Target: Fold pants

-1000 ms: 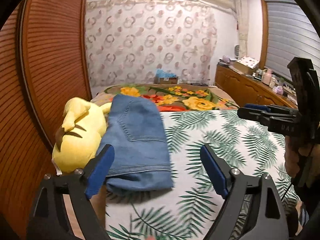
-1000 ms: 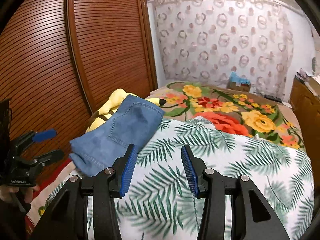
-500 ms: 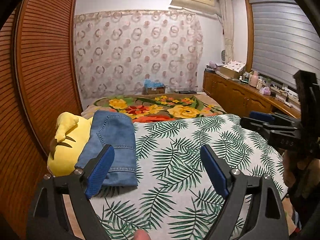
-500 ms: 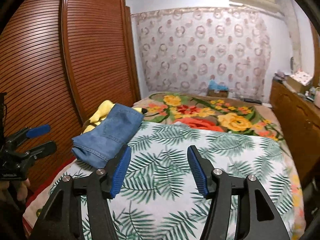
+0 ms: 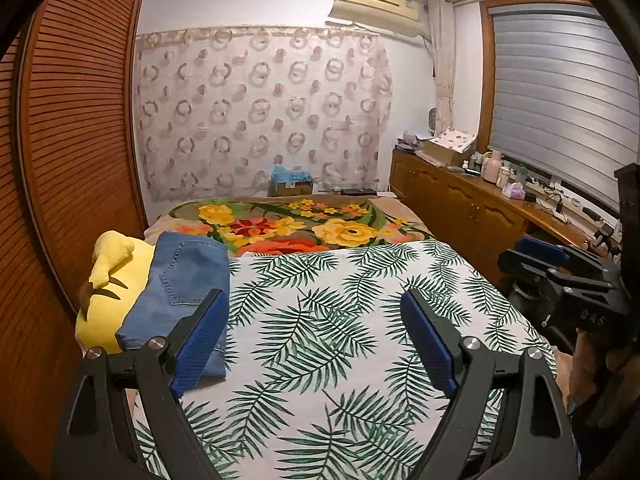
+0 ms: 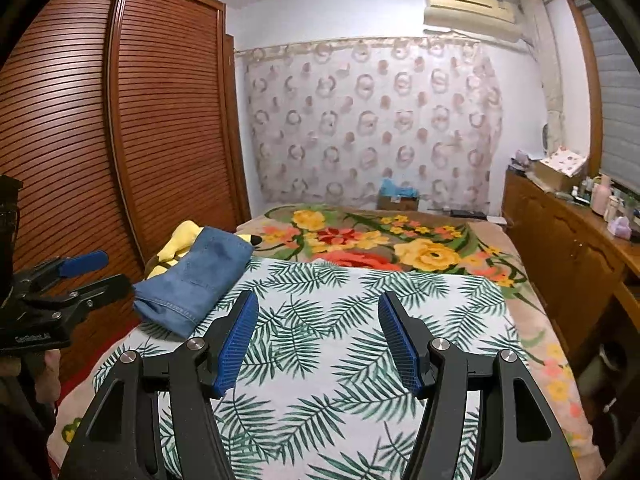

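Blue denim folded pants [image 5: 182, 288] lie on the leaf-print bedspread [image 5: 340, 320], leaning on the yellow plush toy [image 5: 106, 292], both left gripper [image 5: 314, 338] and right gripper [image 6: 318, 338] empty, fingers apart.

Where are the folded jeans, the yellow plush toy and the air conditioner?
jeans [image 5: 188, 276]: left wrist view, back pocket.
plush toy [image 5: 108, 300]: left wrist view, yellow body.
air conditioner [image 6: 468, 6]: right wrist view, front panel.

Folded blue denim pants [image 5: 182, 292] on bed
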A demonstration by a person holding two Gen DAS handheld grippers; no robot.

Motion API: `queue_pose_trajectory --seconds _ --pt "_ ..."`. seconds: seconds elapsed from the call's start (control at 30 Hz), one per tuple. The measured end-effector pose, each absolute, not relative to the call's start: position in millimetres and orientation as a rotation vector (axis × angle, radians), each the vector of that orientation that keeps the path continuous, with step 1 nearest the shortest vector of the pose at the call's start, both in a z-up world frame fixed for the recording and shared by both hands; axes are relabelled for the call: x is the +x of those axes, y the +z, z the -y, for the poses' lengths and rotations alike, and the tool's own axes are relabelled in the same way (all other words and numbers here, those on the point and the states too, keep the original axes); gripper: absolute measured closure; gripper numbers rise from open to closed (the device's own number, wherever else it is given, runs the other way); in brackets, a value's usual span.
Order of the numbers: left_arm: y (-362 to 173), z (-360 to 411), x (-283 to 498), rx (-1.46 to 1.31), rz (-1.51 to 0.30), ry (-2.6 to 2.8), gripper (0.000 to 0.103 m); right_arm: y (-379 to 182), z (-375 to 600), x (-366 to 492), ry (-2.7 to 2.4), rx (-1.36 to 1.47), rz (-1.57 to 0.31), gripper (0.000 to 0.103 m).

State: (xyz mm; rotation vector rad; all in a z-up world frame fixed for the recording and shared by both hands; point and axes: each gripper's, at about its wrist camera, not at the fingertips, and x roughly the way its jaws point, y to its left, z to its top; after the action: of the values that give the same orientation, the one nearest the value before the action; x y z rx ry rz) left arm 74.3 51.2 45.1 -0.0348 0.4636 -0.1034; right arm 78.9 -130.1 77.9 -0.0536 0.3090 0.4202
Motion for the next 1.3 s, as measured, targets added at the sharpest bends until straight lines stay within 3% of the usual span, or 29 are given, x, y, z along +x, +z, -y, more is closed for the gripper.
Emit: queue_pose_trajectory --seconds 0.57,1.3 --pt "77 -14 50 0.007 -0.375 -0.092 0.015 86 144 37 0.35 -0.008 -0.237 0.039" --pt "75 -17 49 -0.001 -0.368 -0.08 0.015 77 145 38 0.347 -0.009 -0.228 0.039"
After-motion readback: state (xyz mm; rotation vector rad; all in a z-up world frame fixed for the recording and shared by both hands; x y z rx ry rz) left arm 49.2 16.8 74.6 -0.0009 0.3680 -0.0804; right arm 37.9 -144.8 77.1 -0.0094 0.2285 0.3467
